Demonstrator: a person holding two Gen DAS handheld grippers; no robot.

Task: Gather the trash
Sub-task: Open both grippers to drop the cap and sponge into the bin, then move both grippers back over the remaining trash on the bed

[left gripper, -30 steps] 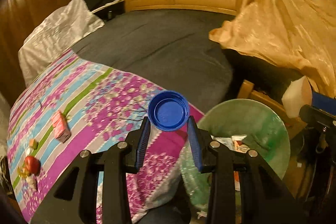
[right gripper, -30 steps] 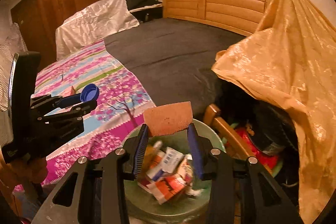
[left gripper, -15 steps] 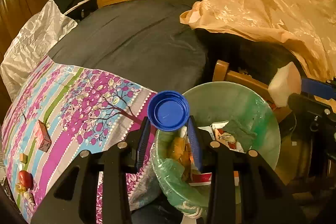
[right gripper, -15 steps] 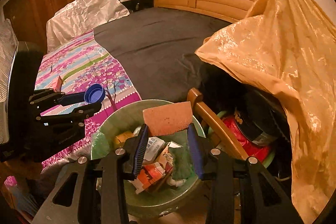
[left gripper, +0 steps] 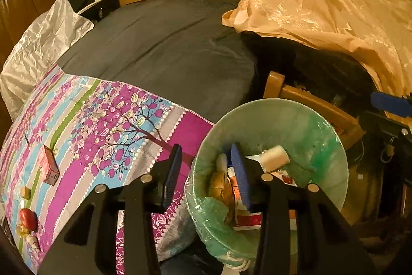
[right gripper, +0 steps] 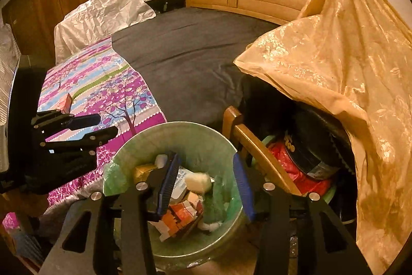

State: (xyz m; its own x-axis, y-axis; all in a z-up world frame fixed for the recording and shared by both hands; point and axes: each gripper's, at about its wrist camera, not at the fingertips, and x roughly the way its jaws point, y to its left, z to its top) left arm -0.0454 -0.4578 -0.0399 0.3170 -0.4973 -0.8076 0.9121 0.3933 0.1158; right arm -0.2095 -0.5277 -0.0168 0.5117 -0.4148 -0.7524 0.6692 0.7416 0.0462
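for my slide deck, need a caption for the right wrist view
Right gripper open above the green trash bin beside the bed.

Both tongs just opening, empty, angled down

No legible text. Packaging in the bin below the right claw carries printed labels; characters are too blurred to read.

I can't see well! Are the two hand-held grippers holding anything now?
Left hand-held gripper: open, holding nothing, jaws just opened.
Right hand-held gripper: open, holding nothing, jaws just opened.
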